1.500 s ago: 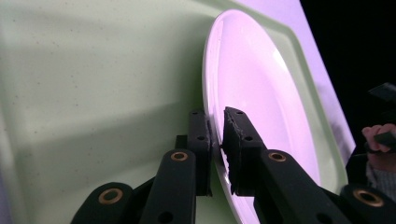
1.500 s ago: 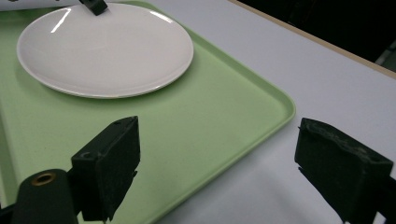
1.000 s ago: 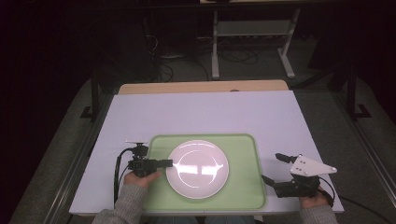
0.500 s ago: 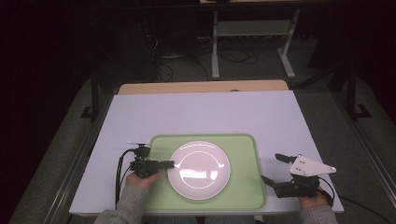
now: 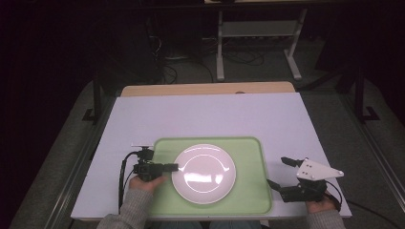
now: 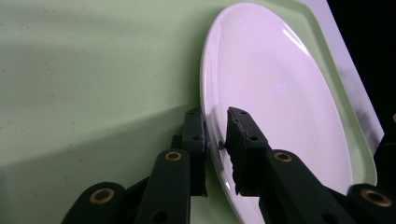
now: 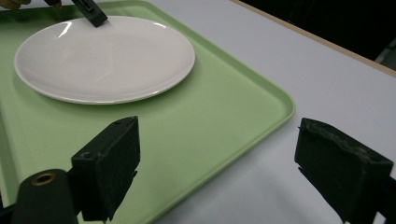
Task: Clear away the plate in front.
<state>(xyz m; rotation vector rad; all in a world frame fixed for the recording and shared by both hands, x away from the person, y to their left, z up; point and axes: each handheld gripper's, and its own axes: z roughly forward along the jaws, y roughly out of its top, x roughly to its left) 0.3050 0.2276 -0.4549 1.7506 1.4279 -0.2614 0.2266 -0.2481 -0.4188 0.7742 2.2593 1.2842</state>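
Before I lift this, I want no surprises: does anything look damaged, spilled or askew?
Nothing stands out. The white plate lies flat and whole on the green tray, its rim between the left gripper's pads; the right gripper hangs open.

The round white plate (image 5: 204, 173) looks like glazed ceramic, smooth and glossy, with bright glints. The light green rectangular tray (image 5: 248, 152) looks like matt, faintly speckled plastic. The table (image 5: 210, 114) has a smooth, matt pale sheet top, with bare wood along its far edge. The black claw pads (image 6: 236, 140) look like rough, worn rubber.
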